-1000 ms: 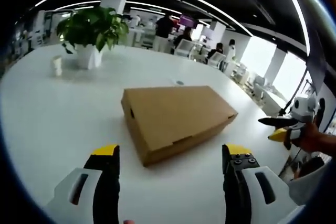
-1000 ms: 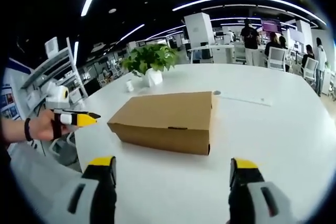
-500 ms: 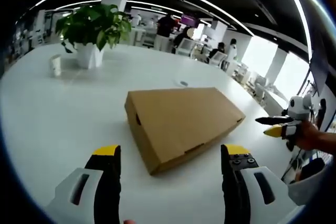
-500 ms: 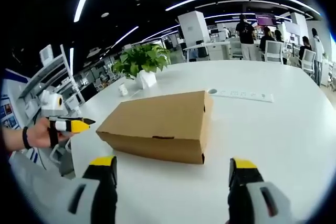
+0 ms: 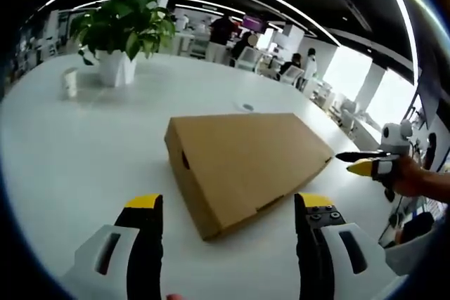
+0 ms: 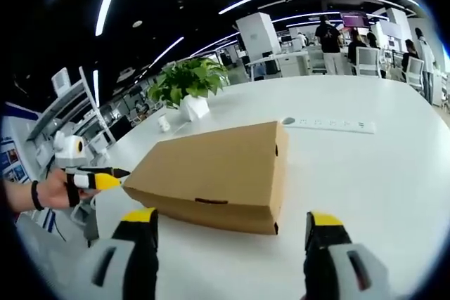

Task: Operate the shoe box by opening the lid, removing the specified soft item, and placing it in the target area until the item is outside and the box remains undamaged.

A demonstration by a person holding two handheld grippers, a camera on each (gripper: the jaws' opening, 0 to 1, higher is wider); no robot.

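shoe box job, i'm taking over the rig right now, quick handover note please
Left gripper: open, empty, jaws wide apart in front of the near long edge of the shoe box.
Right gripper: open, empty, facing the box's long side with the lid tab.
The shoe box lies flat on the white table, lid closed; nothing touches it. The soft item is presumably inside, not visible.
A potted plant and a small cup stand further back.
Done: nothing yet.
Left: open the lid, take out the soft item, set it in the target area, keep the box undamaged.
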